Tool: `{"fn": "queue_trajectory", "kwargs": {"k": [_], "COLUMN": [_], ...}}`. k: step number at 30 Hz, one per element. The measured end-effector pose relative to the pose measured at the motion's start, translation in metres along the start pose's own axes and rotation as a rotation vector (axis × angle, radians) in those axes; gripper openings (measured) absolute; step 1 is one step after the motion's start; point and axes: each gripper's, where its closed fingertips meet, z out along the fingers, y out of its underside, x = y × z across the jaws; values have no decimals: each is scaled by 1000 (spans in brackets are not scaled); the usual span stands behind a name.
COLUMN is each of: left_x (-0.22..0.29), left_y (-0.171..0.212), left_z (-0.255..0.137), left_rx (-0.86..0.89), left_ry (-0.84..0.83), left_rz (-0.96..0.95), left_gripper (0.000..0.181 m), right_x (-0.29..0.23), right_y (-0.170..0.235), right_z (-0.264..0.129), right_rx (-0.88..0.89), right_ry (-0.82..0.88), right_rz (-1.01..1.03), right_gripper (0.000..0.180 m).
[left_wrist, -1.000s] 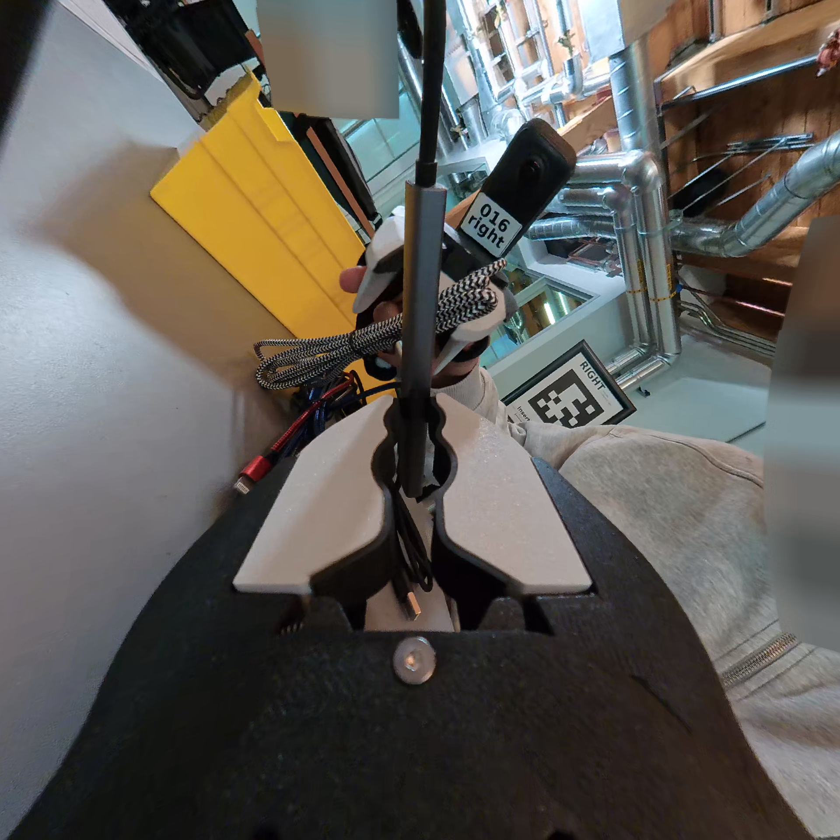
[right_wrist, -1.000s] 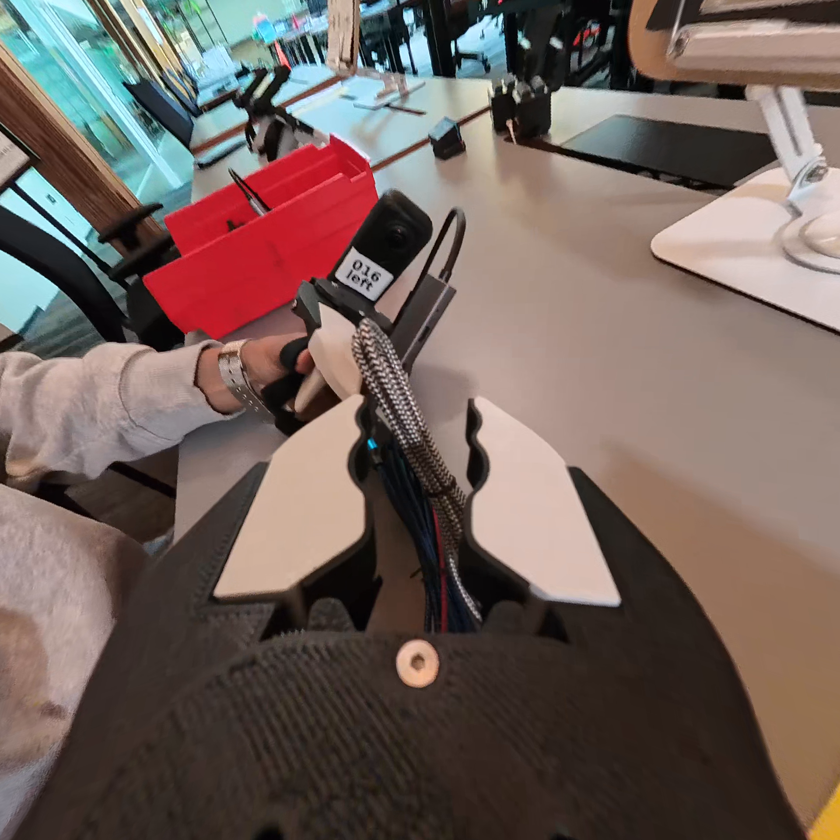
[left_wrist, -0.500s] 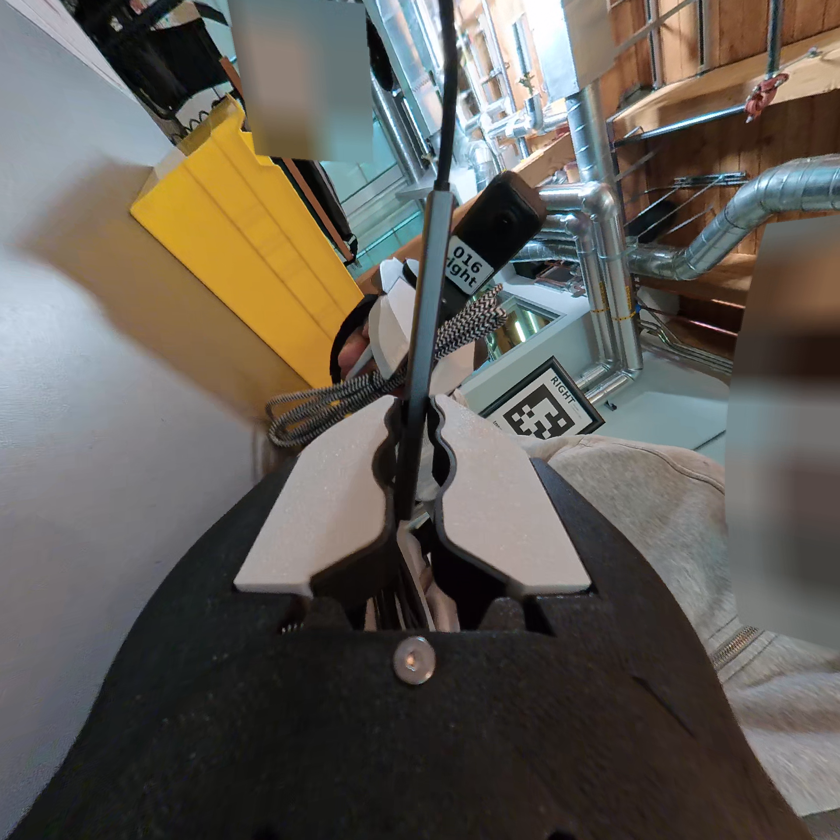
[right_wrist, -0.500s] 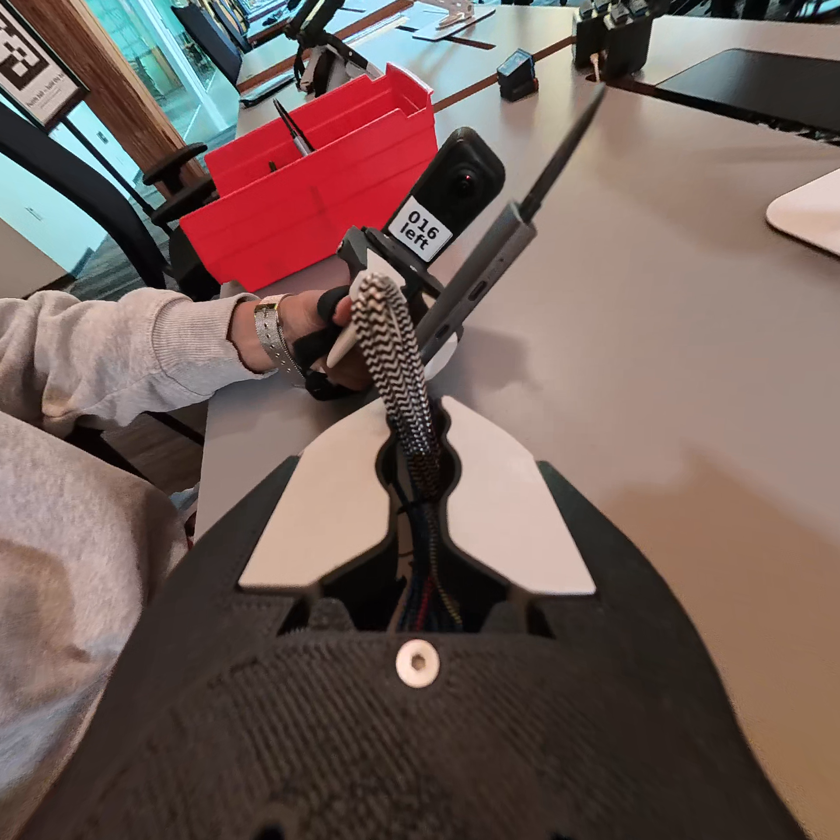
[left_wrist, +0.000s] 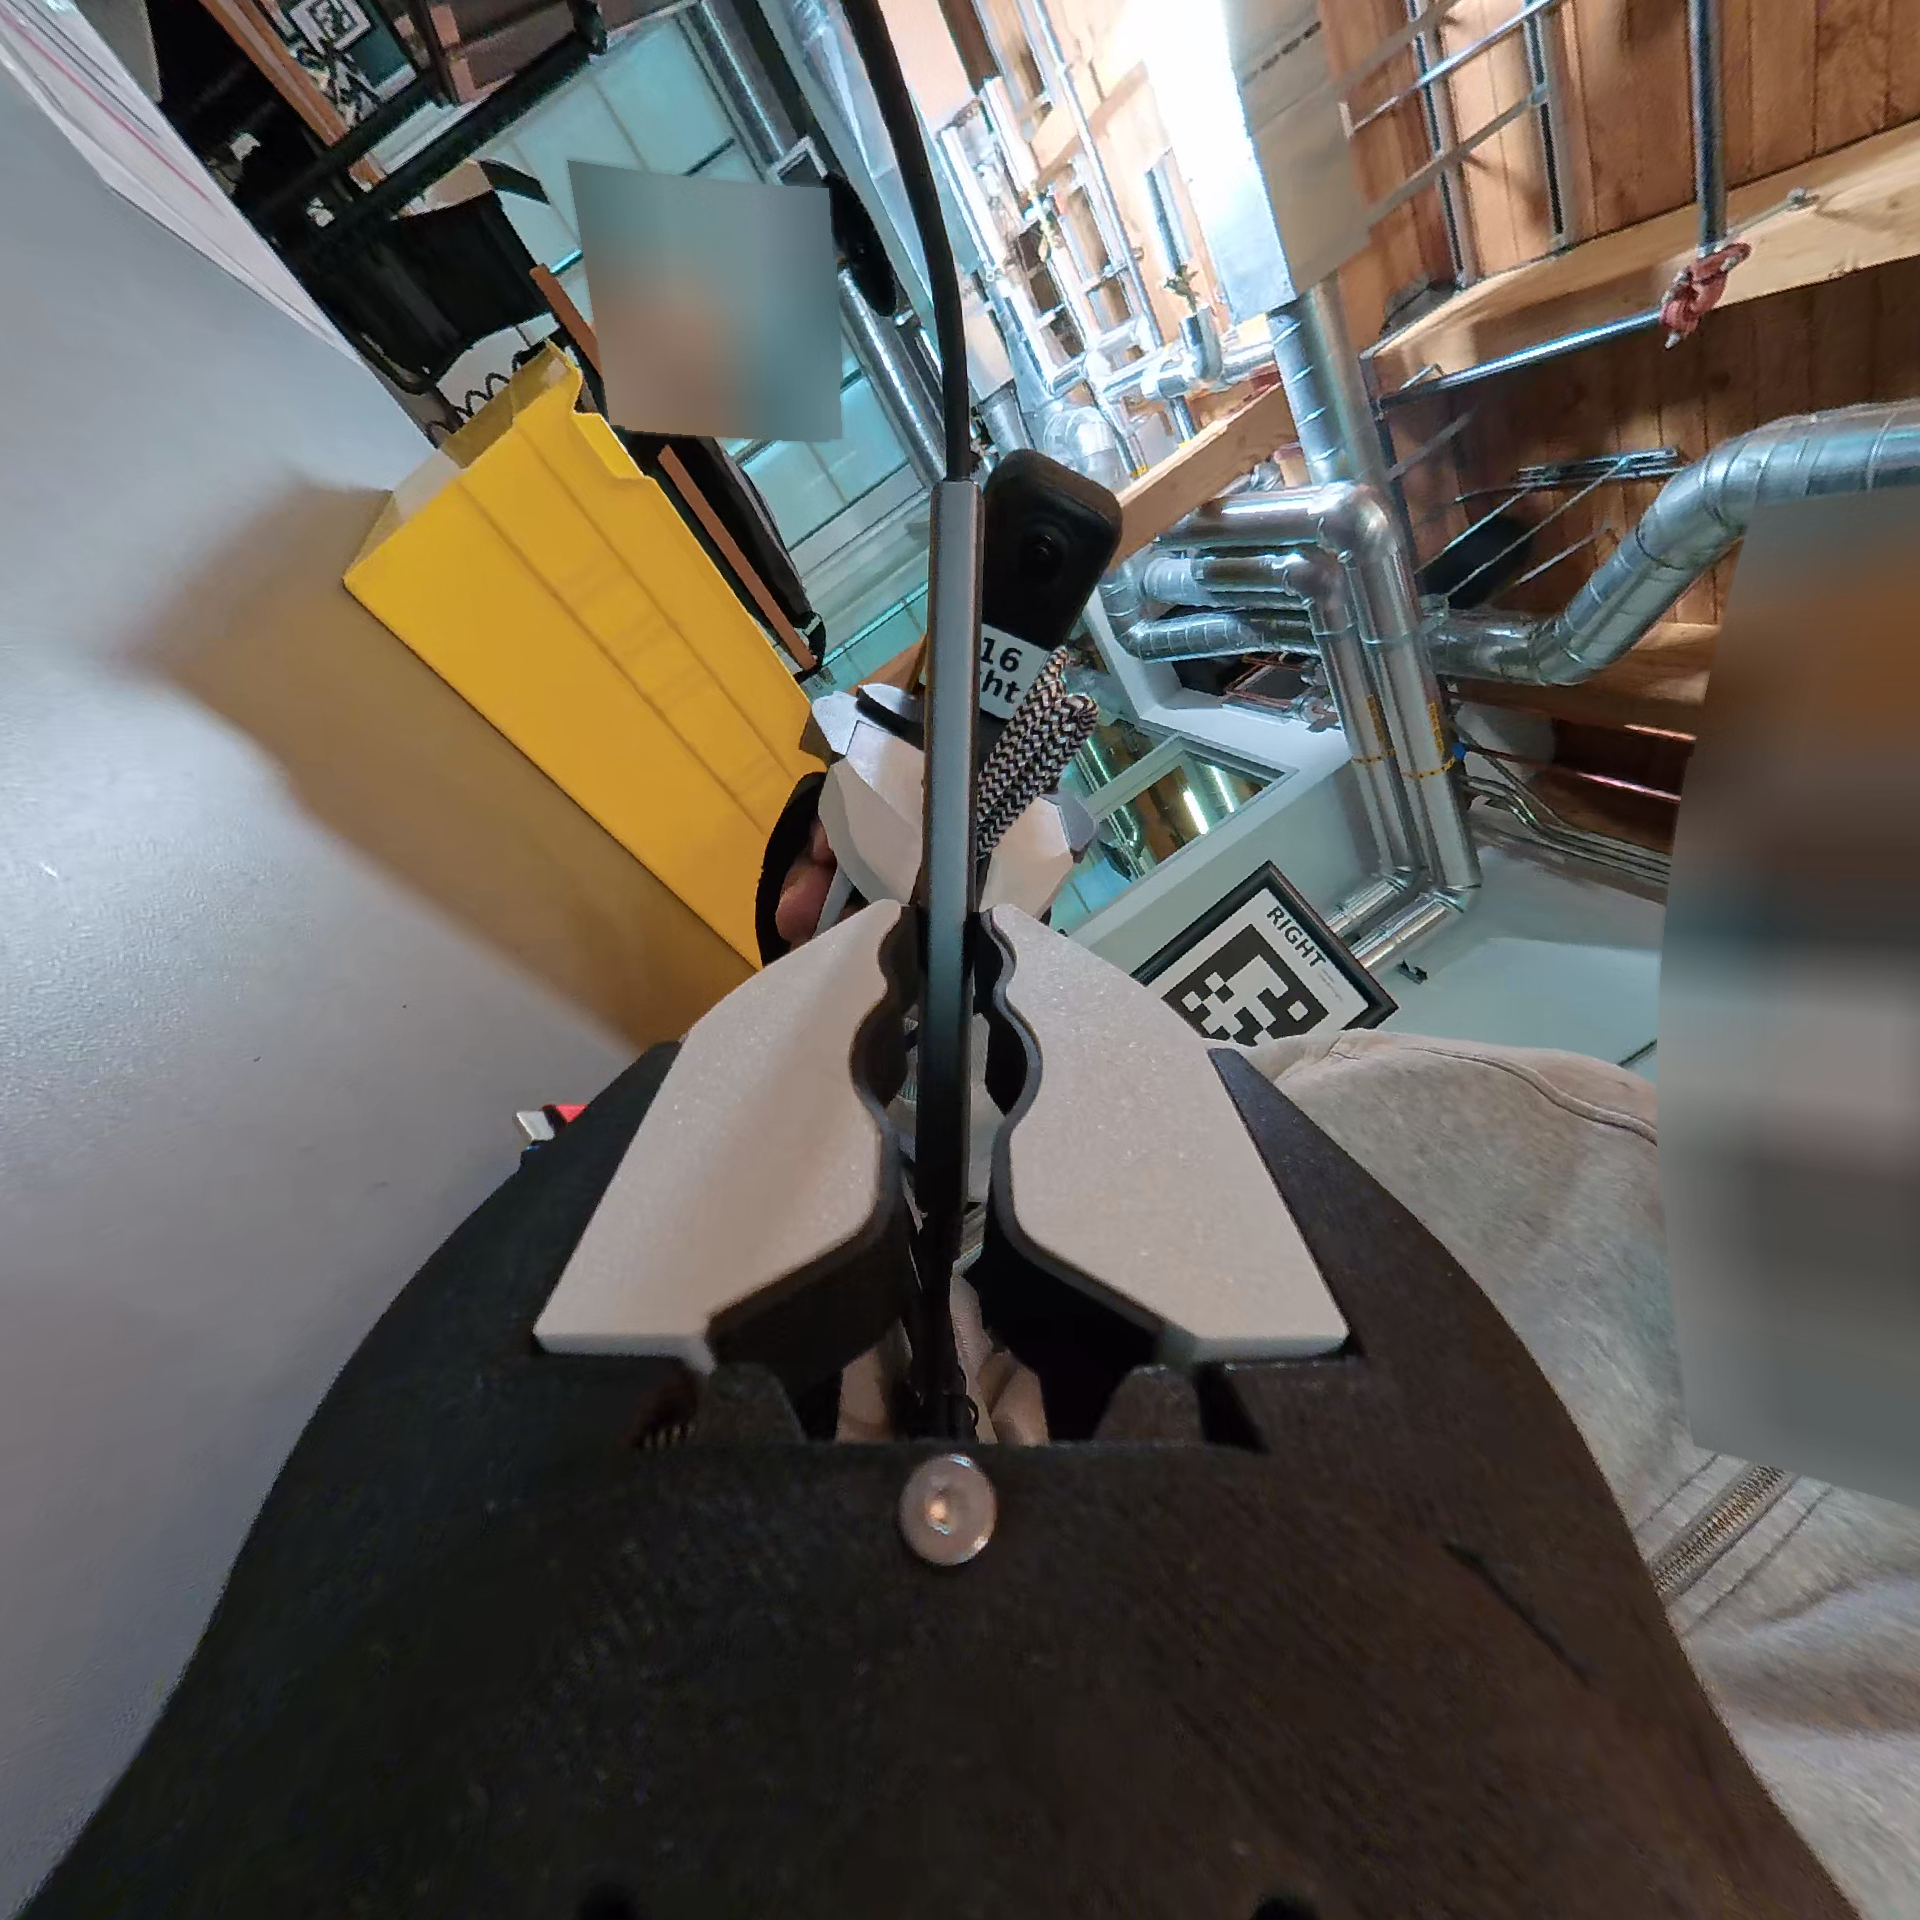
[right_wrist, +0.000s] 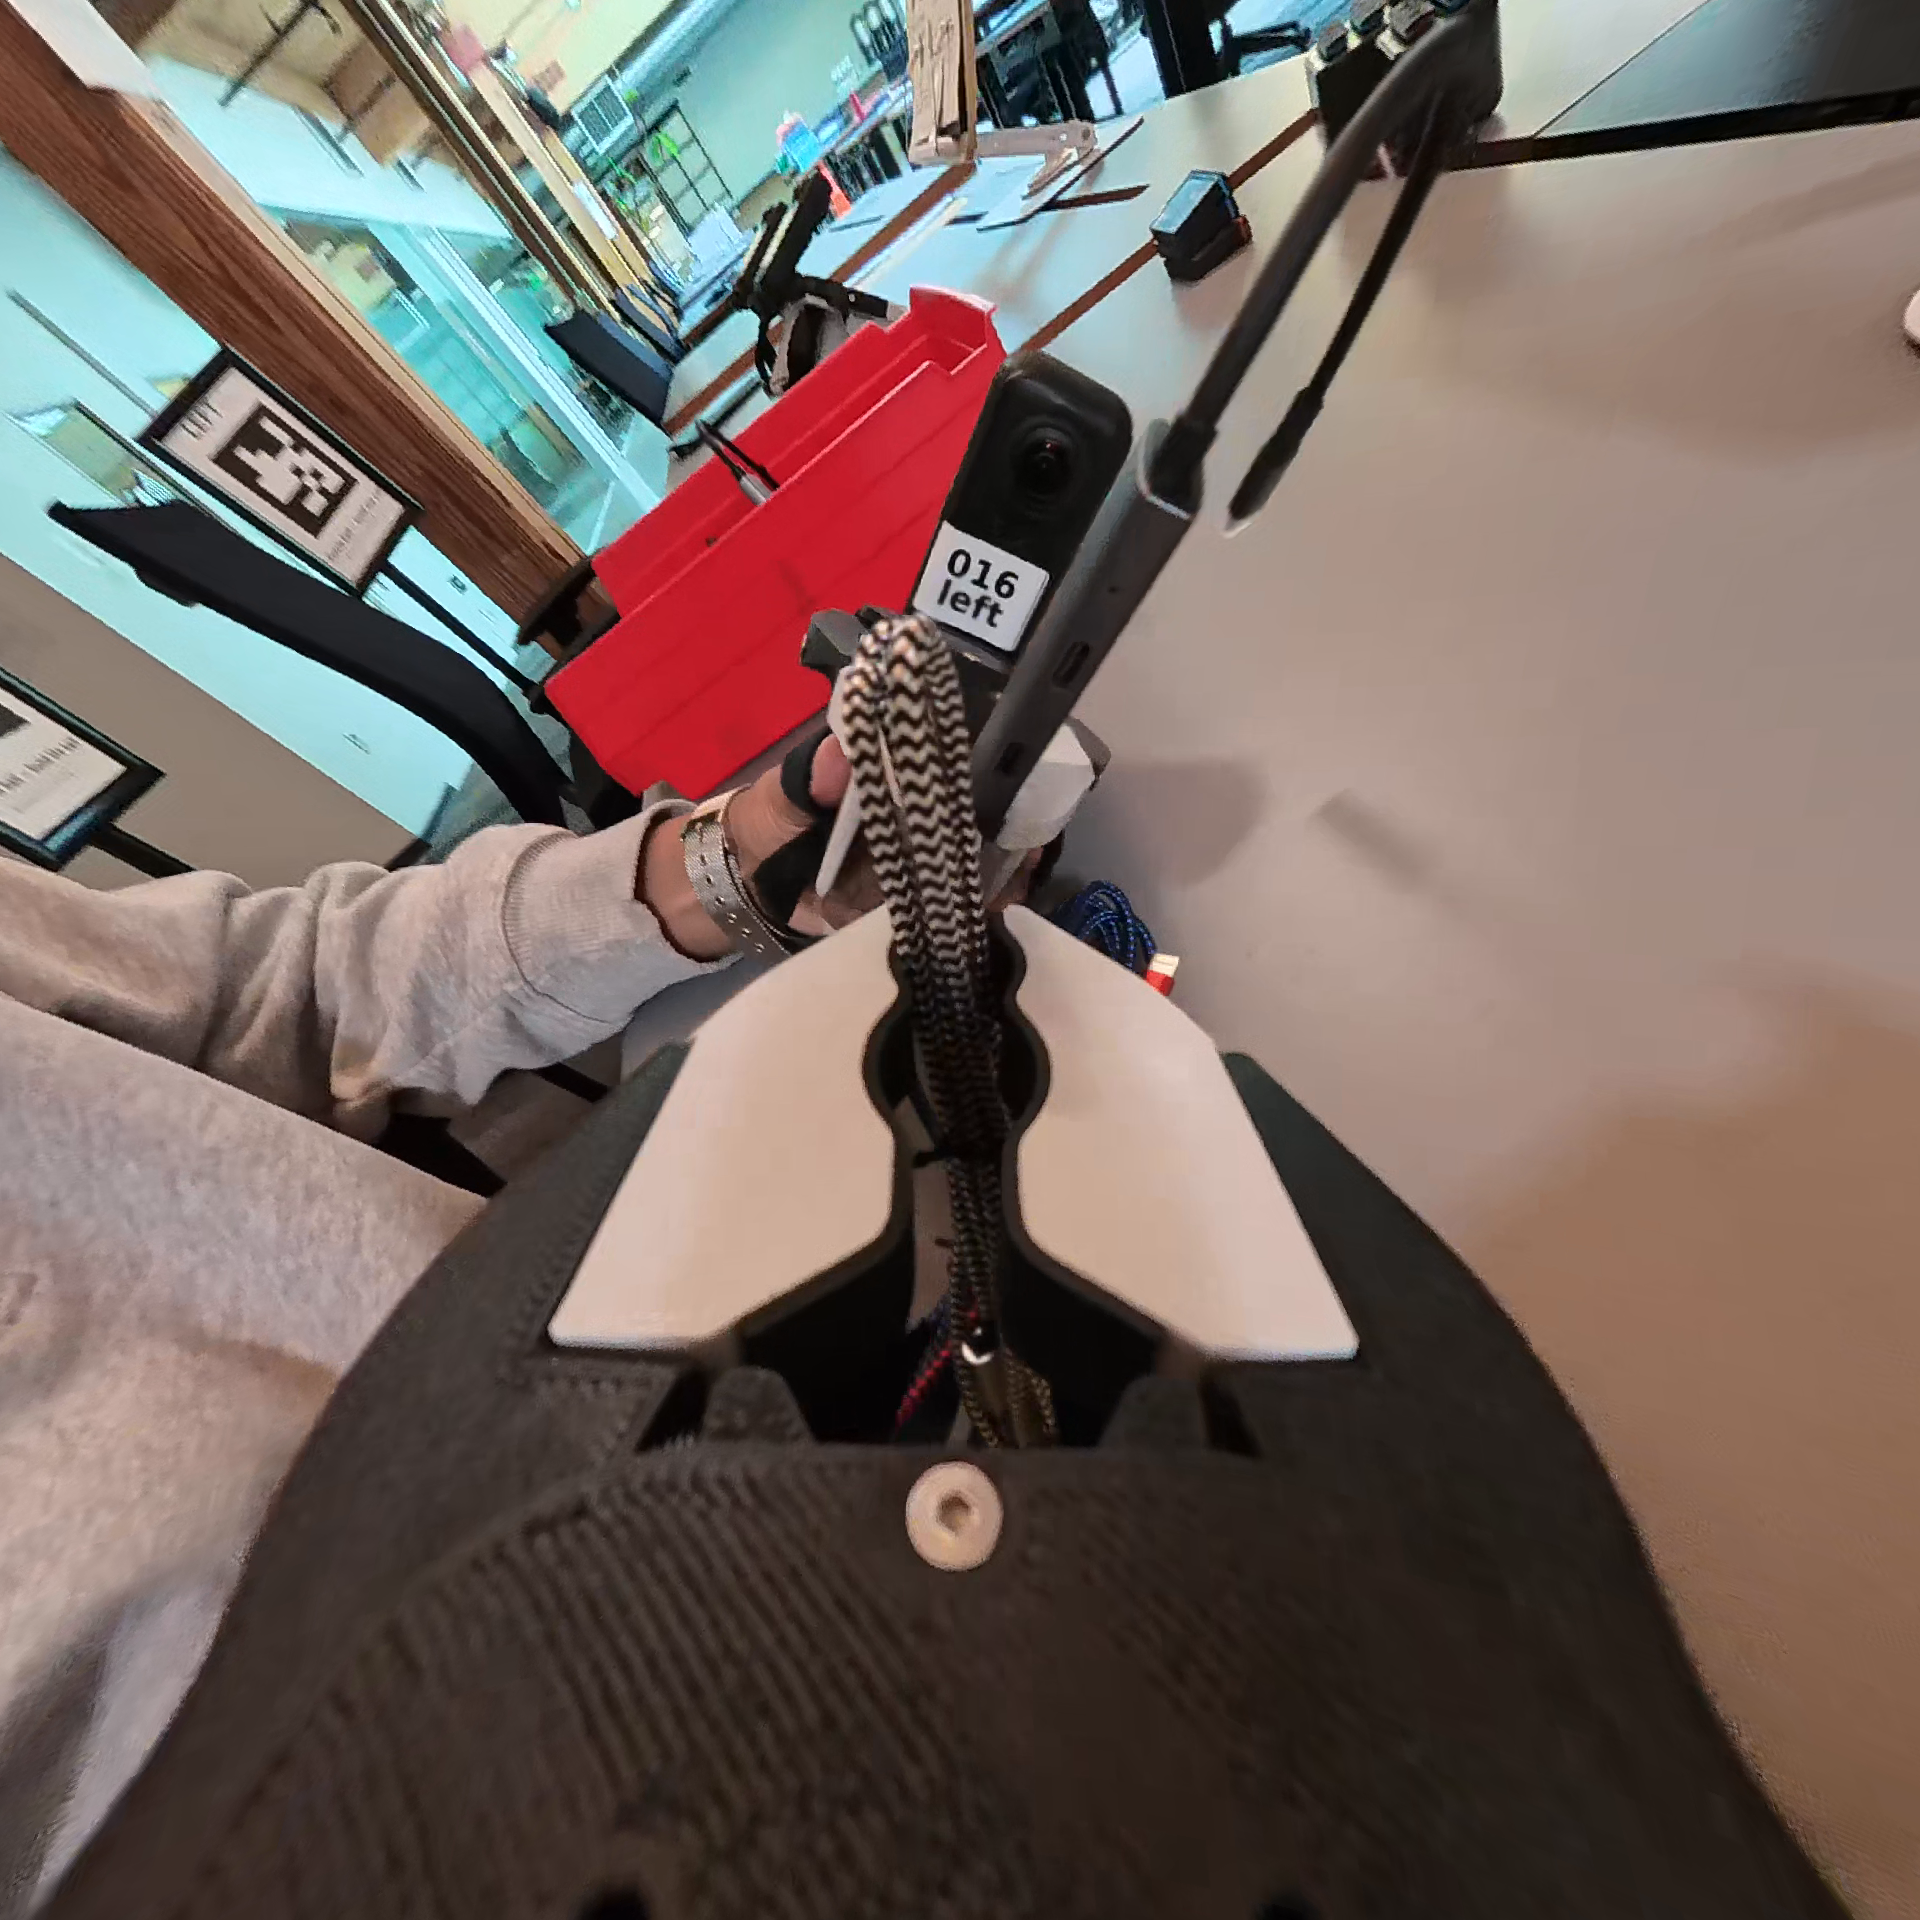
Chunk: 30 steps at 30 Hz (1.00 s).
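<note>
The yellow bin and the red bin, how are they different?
The yellow bin shows only in the left wrist view, near the right gripper; the red bin shows only in the right wrist view, behind the left gripper. The red bin has a thin dark thing sticking up inside; the yellow bin's inside is hidden. Both are plastic, with ridged sides, on the grey table.

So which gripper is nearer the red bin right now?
Left. The left gripper, shut on the grey hub, sits just in front of the red bin. The right gripper, shut on the braided cable, is farther back.
</note>
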Motion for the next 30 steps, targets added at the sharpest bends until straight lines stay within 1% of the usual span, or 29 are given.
{"fn": "queue_trajectory", "kwargs": {"k": [3,10,22,26,30], "left_x": [0,-4,-6,-7,-5], "left_y": [0,6,7,7,7], "left_z": [0,4,4,5,5], "left_rx": [-1,-40,-44,-45,-51], "left_ry": [0,-44,-69,-96,-82], "left_rz": [6,35,45,67,52], "left_gripper": [8,8,9,9,10], "right_x": [-2,0,2,4,3], "right_y": [-1,-2,0,1,1], "right_z": [-1,-1,-1,0,1], "right_rx": [19,52,19,35,48], "right_ry": [-37,-54,-8,20,16], "right_rz": [29,80,79,71,67], "right_gripper": [13,9,8,8,8]}}
